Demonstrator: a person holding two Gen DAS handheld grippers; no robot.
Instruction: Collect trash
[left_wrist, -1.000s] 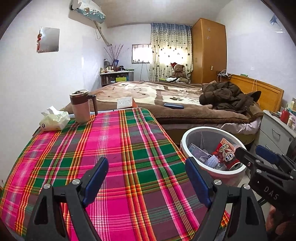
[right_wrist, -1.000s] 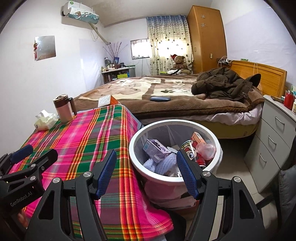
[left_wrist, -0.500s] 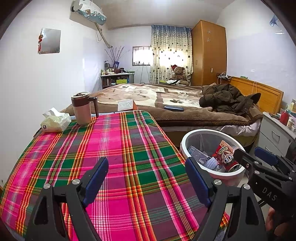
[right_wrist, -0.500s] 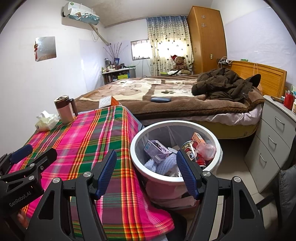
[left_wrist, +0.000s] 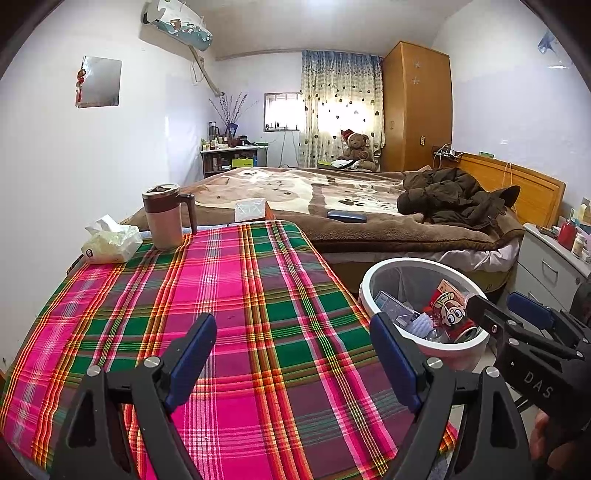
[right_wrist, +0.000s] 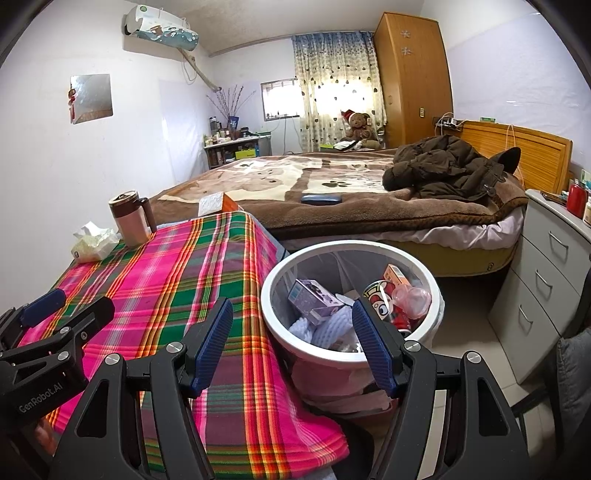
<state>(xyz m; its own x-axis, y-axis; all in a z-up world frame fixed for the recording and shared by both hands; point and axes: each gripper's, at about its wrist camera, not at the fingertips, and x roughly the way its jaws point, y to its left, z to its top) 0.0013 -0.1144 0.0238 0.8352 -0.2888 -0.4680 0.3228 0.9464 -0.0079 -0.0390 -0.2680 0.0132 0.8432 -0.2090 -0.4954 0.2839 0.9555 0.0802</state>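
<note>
A white trash bin stands on the floor at the table's right edge, holding a purple box, a red cartoon can and white wrappers. It also shows in the left wrist view. My left gripper is open and empty above the plaid tablecloth. My right gripper is open and empty over the near rim of the bin. The right gripper shows in the left wrist view, and the left gripper shows in the right wrist view.
A pink mug with a lid and a tissue pack sit at the table's far left. A tissue box lies at the far edge. A bed with a brown jacket is behind. Grey drawers stand right.
Both grippers have drawn back and risen slightly, so the table and bin sit a little lower and farther in view. Both stay open and empty.
</note>
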